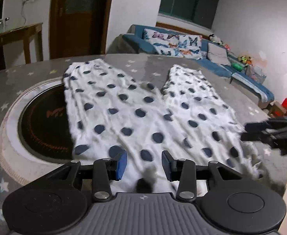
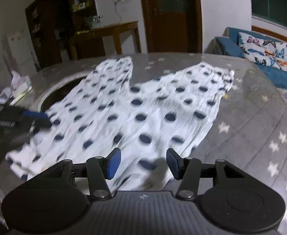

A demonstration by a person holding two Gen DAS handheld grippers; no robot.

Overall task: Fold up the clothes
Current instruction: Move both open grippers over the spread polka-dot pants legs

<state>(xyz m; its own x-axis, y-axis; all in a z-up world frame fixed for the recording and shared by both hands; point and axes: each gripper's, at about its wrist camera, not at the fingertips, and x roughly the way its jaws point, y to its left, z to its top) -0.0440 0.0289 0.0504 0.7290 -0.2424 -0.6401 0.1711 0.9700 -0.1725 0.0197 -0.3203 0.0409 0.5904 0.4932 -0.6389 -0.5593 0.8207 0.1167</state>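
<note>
Where the left wrist view begins, the left gripper (image 1: 144, 165) hangs over the near waist edge of the polka-dot trousers (image 1: 143, 113), its 2 blue pads apart with cloth showing in the gap below them; no pad presses on fabric, so it is released. Ahead of these fingers the trousers lie flat on the grey star-print table (image 1: 26, 72), 2 legs running away from the fingertips and splitting into a V. Left of the fingers, 1 leg overlaps the round black hotplate (image 1: 43, 125) set into the table top. Right of the fingers, the right gripper (image 1: 247, 132) enters, blurred, at the trousers' side edge; this view does not settle its state. Beyond the table stands a blue sofa (image 1: 217, 66) with a butterfly cushion (image 1: 174, 44).

From the right wrist view, the right gripper (image 2: 143, 164) likewise shows its 2 pads apart above the trousers' near edge, gripping nothing. Only this view shows bare table right of the fingers, papers (image 2: 16, 88) far left of them, and a wooden side table (image 2: 104, 37) beyond. Both views show the brown door (image 2: 170, 15).
</note>
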